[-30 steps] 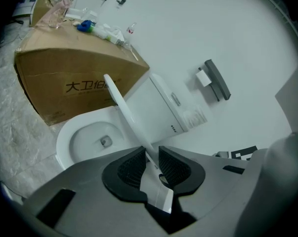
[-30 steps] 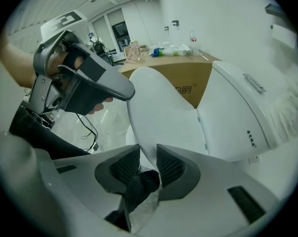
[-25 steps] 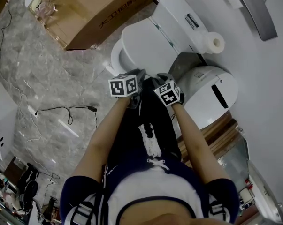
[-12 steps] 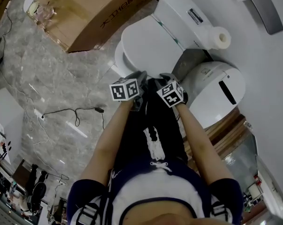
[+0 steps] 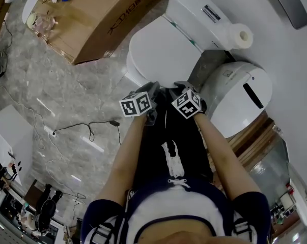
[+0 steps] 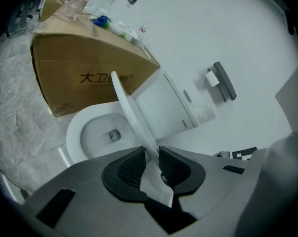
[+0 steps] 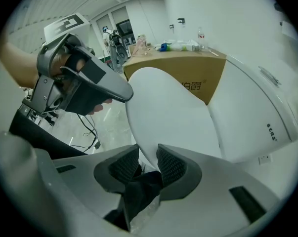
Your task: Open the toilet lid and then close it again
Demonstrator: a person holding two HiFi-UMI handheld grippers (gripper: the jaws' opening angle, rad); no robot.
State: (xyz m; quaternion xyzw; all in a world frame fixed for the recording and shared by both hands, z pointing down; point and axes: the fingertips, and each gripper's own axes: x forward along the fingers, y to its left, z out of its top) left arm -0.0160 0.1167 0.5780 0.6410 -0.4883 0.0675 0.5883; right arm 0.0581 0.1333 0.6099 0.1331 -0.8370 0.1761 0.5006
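Observation:
The white toilet lid (image 5: 163, 50) stands partly raised above the bowl (image 6: 102, 132), tilted toward the tank (image 5: 204, 14). My left gripper (image 5: 152, 89) is shut on the lid's front edge (image 6: 131, 115); the thin rim runs between its ribbed pads (image 6: 129, 166). My right gripper (image 5: 177, 86) is shut on the same front edge just to the right. In the right gripper view the lid (image 7: 168, 117) fills the middle, pinched at my right gripper (image 7: 148, 163), with the left gripper (image 7: 84, 85) close beside it.
A large cardboard box (image 5: 107, 14) stands left of the toilet, with small items on top. A toilet paper roll (image 5: 242, 36) sits on the tank. A white rounded bin (image 5: 240, 98) is at the right. A black cable (image 5: 87, 128) lies on the marble floor.
Both grippers have sunk a little and moved along with the lid's front edge still in them. Neither grip has changed.

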